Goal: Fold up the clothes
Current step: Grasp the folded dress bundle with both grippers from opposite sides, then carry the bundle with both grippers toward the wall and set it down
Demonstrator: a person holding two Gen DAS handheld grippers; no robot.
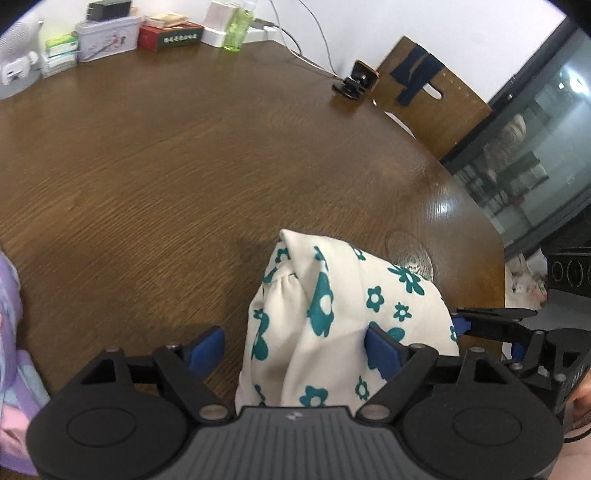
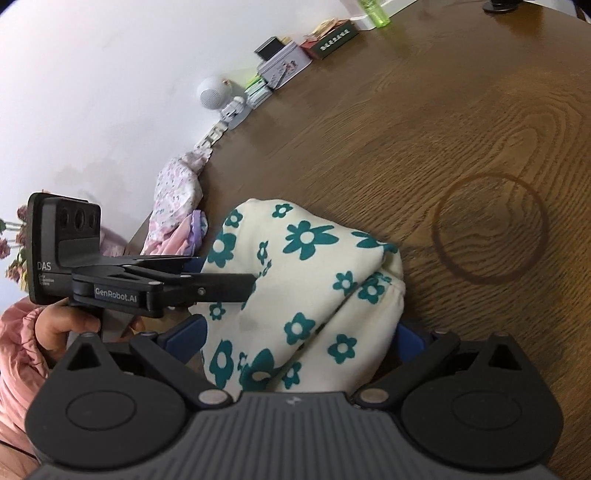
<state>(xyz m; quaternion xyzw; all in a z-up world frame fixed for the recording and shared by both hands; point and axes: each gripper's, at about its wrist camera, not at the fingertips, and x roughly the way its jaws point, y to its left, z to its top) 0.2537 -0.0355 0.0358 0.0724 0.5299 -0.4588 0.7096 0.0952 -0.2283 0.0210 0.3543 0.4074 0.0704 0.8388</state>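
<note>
Both grippers straddle the flowered garment (image 1: 332,325): left gripper (image 1: 295,343) wide, right gripper (image 2: 299,339) apparently unclamped, bunching it for folding.

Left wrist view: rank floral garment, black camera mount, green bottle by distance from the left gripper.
From the left gripper:
1. Floral garment, between the fingers.
2. Black camera mount, far right table edge.
3. Green bottle, back by the wall.
</note>
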